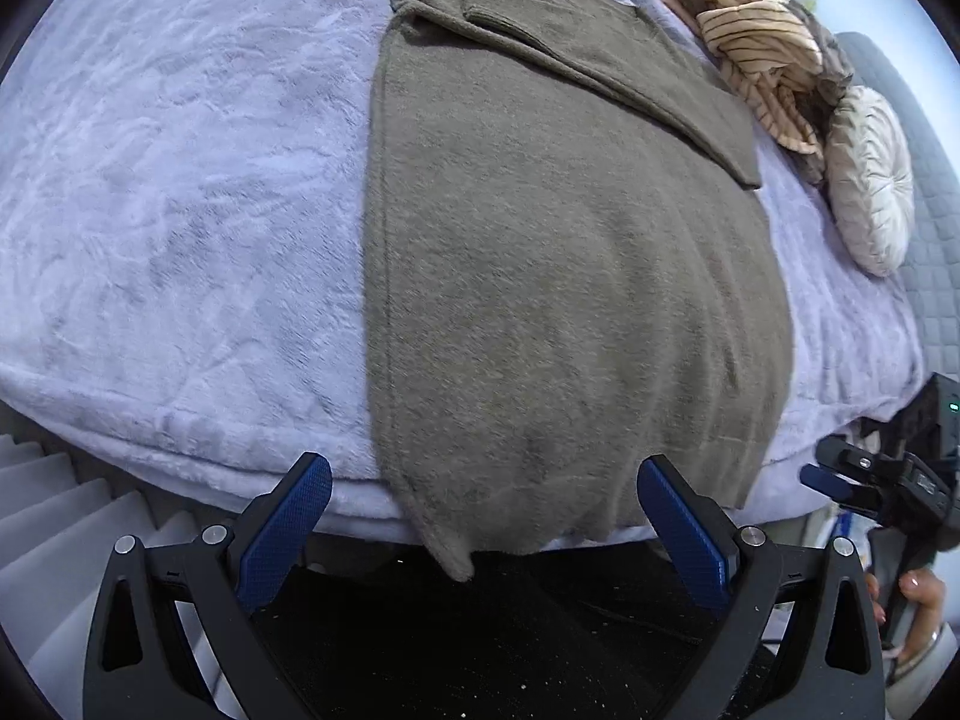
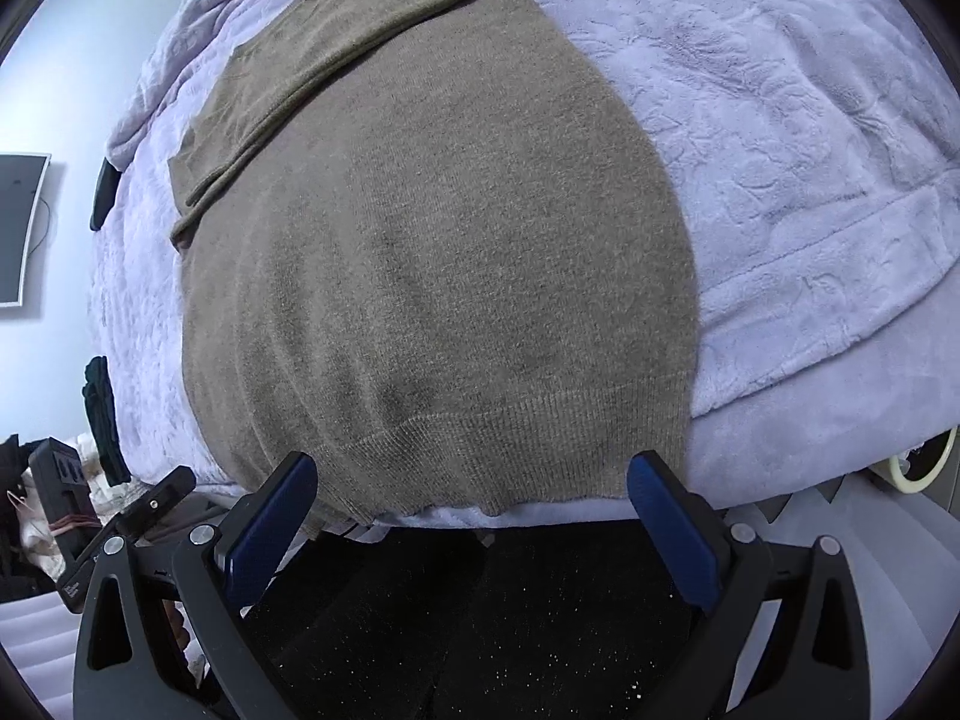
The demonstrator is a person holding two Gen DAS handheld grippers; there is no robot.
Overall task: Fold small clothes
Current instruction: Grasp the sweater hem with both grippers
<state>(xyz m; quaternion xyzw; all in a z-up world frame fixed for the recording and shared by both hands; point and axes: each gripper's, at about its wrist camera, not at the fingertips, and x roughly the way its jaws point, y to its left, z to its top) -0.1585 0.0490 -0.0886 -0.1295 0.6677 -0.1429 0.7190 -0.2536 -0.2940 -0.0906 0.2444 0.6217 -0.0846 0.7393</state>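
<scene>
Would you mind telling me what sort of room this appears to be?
Most likely a bedroom: a sweater lies flat on a bed covered by a plush lilac blanket, with a round pillow and a heap of striped clothes at the far side.

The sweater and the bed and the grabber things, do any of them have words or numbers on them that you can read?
None can be read.
Sweater: plain knit, no label showing.
Blanket: only a pressed pattern, no words.
Other gripper's body at the right edge of the left view: small pale marks, too blurred to read.
Black part at the lower left of the right view: tiny print, too small to read.
</scene>
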